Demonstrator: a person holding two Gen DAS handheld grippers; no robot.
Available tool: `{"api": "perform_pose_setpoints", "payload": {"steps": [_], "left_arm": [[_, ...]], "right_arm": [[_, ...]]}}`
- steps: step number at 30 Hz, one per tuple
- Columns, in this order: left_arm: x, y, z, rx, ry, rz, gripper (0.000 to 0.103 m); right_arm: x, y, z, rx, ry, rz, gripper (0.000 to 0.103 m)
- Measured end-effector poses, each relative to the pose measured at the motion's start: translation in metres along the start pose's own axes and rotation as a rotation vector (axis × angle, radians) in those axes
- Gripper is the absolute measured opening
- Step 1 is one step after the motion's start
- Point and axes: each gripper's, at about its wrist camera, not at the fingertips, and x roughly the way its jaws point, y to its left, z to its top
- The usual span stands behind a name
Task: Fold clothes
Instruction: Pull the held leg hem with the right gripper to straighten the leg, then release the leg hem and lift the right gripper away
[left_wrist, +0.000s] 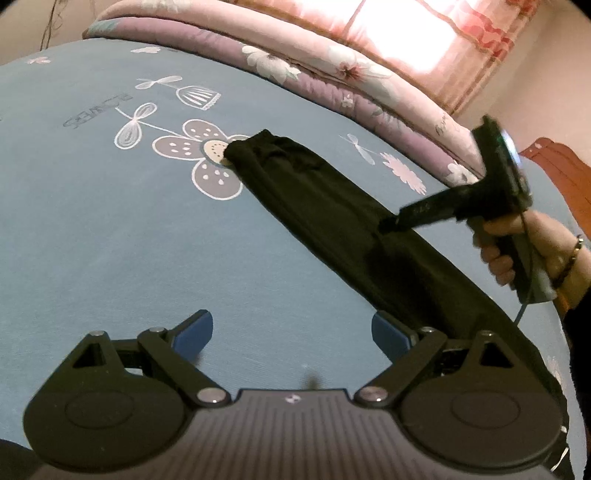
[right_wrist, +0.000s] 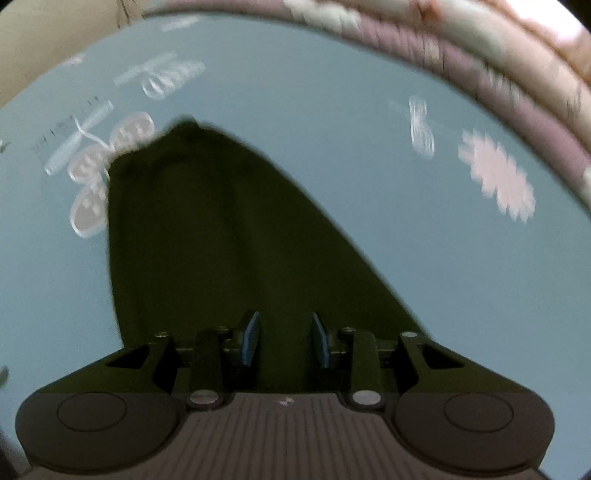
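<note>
1. Currently a black garment (left_wrist: 332, 221), seemingly trousers laid leg on leg, is lying in a narrow strip on the blue bedsheet (left_wrist: 92, 240).
2. Its long axis is running diagonally, one end pointing at the printed flower (left_wrist: 207, 162).
3. Left gripper (left_wrist: 291, 332) is hovering wide open beside it; right gripper (right_wrist: 284, 339) is pressing mid-strip, partly open, gripping nothing.
4. Next probably: pinching one end and folding it over lengthwise.
</note>
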Motion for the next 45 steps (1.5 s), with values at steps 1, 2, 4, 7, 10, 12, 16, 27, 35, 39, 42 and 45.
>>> {"api": "perform_pose_setpoints", "payload": {"steps": [1, 2, 4, 7, 10, 12, 16, 27, 35, 39, 42, 45], "left_arm": [[0.001, -0.001, 0.0, 0.005, 0.003, 0.001, 0.093], [0.002, -0.002, -0.001, 0.01, 0.005, 0.001, 0.093], [0.004, -0.004, -0.001, 0.016, 0.011, 0.003, 0.093], [0.006, -0.004, -0.001, 0.015, 0.015, 0.001, 0.093], [0.005, -0.003, -0.001, 0.012, 0.016, 0.001, 0.093], [0.004, -0.003, -0.001, 0.01, 0.017, 0.001, 0.093], [0.002, -0.003, -0.001, 0.011, 0.013, -0.004, 0.093], [-0.002, -0.009, -0.002, 0.025, 0.013, -0.031, 0.093], [-0.002, -0.01, -0.002, 0.026, 0.016, -0.031, 0.093], [-0.002, -0.013, -0.003, 0.032, 0.014, -0.032, 0.093], [-0.003, -0.015, -0.003, 0.038, 0.012, -0.037, 0.093], [-0.005, -0.015, -0.003, 0.037, 0.007, -0.04, 0.093]], "right_arm": [[0.009, -0.005, -0.002, 0.019, 0.014, -0.006, 0.036], [0.017, -0.009, -0.003, 0.037, 0.024, -0.009, 0.038], [0.022, -0.02, 0.001, 0.077, -0.028, 0.005, 0.05], [0.028, -0.031, 0.01, 0.135, -0.06, -0.004, 0.066], [0.017, -0.033, 0.006, 0.138, -0.061, 0.006, 0.067], [0.002, -0.031, -0.002, 0.13, -0.057, 0.009, 0.072], [-0.031, -0.033, -0.026, 0.138, -0.015, 0.009, 0.082], [-0.051, -0.043, -0.107, 0.16, 0.096, -0.096, 0.087], [-0.042, -0.014, -0.148, 0.13, 0.123, -0.078, 0.096], [-0.061, 0.0, -0.137, 0.095, 0.008, -0.091, 0.096], [-0.065, 0.009, -0.114, 0.103, -0.079, -0.033, 0.096], [-0.047, 0.022, -0.105, 0.144, -0.058, 0.079, 0.096]]}}
